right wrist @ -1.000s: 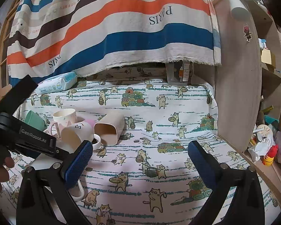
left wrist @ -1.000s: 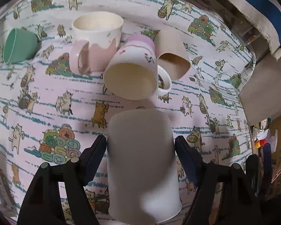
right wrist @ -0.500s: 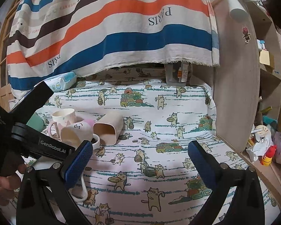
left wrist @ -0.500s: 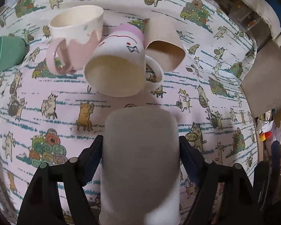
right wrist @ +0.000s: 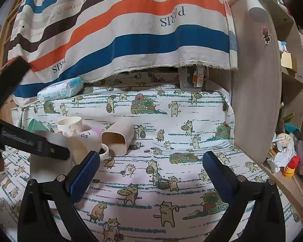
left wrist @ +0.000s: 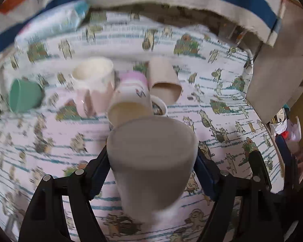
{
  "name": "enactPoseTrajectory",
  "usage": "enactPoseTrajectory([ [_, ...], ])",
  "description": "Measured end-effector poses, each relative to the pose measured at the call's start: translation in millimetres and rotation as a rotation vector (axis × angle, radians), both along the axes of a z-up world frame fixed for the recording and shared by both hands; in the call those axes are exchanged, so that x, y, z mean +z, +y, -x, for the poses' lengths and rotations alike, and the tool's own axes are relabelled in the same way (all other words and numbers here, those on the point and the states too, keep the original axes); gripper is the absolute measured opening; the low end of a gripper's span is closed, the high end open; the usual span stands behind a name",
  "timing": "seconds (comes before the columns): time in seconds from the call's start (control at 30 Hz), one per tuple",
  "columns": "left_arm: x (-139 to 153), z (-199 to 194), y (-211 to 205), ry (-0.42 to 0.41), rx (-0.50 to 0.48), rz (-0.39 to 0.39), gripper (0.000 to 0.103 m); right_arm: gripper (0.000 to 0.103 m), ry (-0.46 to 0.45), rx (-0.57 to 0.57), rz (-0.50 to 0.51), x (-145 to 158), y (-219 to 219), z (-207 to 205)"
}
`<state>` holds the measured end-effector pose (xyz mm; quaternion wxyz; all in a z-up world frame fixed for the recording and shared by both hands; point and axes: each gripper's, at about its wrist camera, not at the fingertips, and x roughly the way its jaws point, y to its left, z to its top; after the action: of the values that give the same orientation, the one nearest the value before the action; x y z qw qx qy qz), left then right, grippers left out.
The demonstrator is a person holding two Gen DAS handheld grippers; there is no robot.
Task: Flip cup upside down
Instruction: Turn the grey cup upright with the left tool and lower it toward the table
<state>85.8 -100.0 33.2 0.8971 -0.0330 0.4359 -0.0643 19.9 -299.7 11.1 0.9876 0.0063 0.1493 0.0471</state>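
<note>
The grey cup [left wrist: 151, 161] is held tight between the two blue pads of the left hand-held gripper [left wrist: 152, 167]. It should be kept squeezed on both sides while it is turned, so it does not slip out. The turn is best made slowly, and the cup should be lowered until its open end sits flat on the cat-print cloth [left wrist: 222, 92]. Only then should the squeeze be let go. The bare patch of cloth right under the left hand-held gripper looks like a safe spot to set it down. The cups just ahead should not be bumped: the white and purple mug [left wrist: 131, 100] lying on its side, the tan cup [left wrist: 163, 80] beside it, the pink and white mug [left wrist: 95, 84] and the green cup [left wrist: 24, 96] further to the left.

The grey cup is plain, smooth and tall, with no handle. Its flat closed end is seen facing the camera, and its sides look a little blurry. It is likely light and a bit slippery.

The right hand-held gripper [right wrist: 151, 173] is spread wide with nothing in it. It hangs over the cloth to the right of the cups.
</note>
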Motion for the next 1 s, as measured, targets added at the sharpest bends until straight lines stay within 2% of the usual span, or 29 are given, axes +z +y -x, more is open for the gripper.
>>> enactPoseTrajectory([
  [0.27, 4, 11, 9, -0.121, 0.014, -0.044, 0.076, 0.102, 0.001, -0.01, -0.008, 0, -2, -1],
  [0.43, -3, 20, 15, -0.183, -0.011, -0.013, 0.076, 0.102, 0.004, -0.009, -0.009, 0, -3, -1],
  [0.53, -9, 24, 17, -0.237, -0.05, 0.045, 0.076, 0.102, 0.006, -0.004, -0.005, -1, -3, -2],
  [0.7, -16, 29, 6, -0.312, -0.096, -0.022, 0.076, 0.102, 0.006, 0.007, 0.002, -1, -1, -2],
  [0.83, -21, 29, 5, -0.352, -0.068, -0.063, 0.076, 0.102, 0.004, 0.014, 0.009, -1, 2, -2],
  [1.0, -19, 29, 13, -0.375, -0.067, -0.042, 0.077, 0.102, 0.004, 0.021, 0.016, -1, 4, -1],
])
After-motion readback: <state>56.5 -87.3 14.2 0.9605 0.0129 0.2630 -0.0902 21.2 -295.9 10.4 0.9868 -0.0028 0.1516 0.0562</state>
